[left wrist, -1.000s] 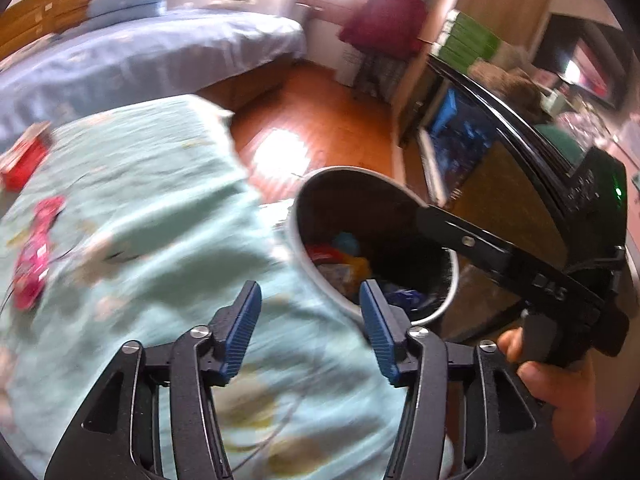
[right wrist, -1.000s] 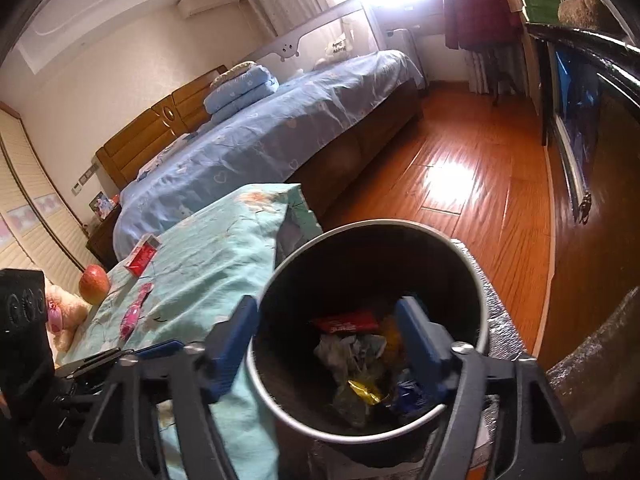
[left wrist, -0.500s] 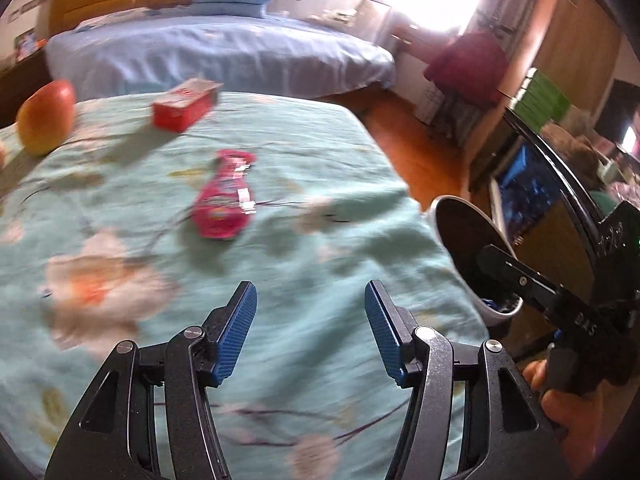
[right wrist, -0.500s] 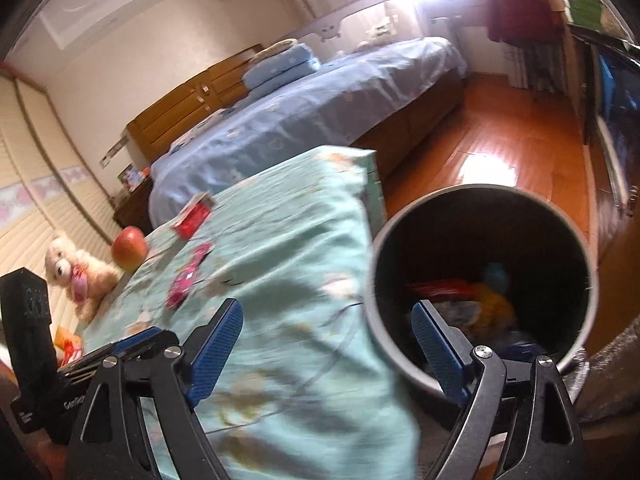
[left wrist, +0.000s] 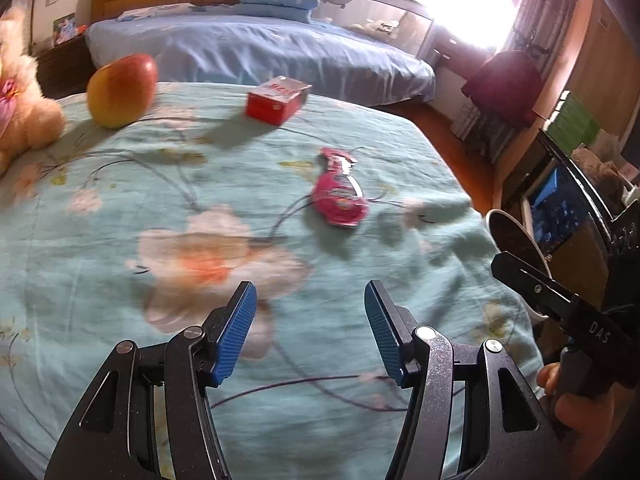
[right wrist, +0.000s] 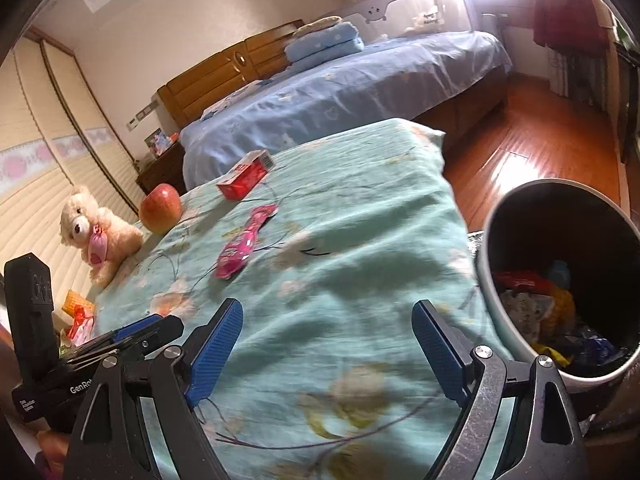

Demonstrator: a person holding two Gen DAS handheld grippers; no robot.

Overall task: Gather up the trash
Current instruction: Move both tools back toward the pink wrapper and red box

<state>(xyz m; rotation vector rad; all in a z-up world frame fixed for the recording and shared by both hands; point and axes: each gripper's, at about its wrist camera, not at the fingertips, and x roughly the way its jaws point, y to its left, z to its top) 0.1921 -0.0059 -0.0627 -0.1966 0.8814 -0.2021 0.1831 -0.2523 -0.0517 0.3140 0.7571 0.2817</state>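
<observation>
A pink wrapper [left wrist: 339, 199] lies flat on the teal flowered cloth [left wrist: 240, 208], ahead and slightly right of my left gripper [left wrist: 310, 330], which is open and empty above the cloth. A red box [left wrist: 277, 100] sits farther back. In the right wrist view the pink wrapper [right wrist: 243, 245] and red box [right wrist: 246, 179] lie ahead-left of my open, empty right gripper [right wrist: 326, 350]. The round bin [right wrist: 560, 300] stands at the right beside the cloth's edge, holding several wrappers. Its rim [left wrist: 514, 236] shows at the right in the left wrist view.
An apple [left wrist: 122, 90] and a teddy bear [right wrist: 98, 236] sit at the far left of the cloth. More wrappers [right wrist: 78, 316] lie at its left edge. A blue bed [right wrist: 340, 92] stands behind, wooden floor [right wrist: 540, 148] to the right, a dark cabinet [left wrist: 568, 208] beyond the bin.
Both grippers have swung left, away from the bin, over the cloth. The pink wrapper, box and apple have come into full view. Both stay open.
</observation>
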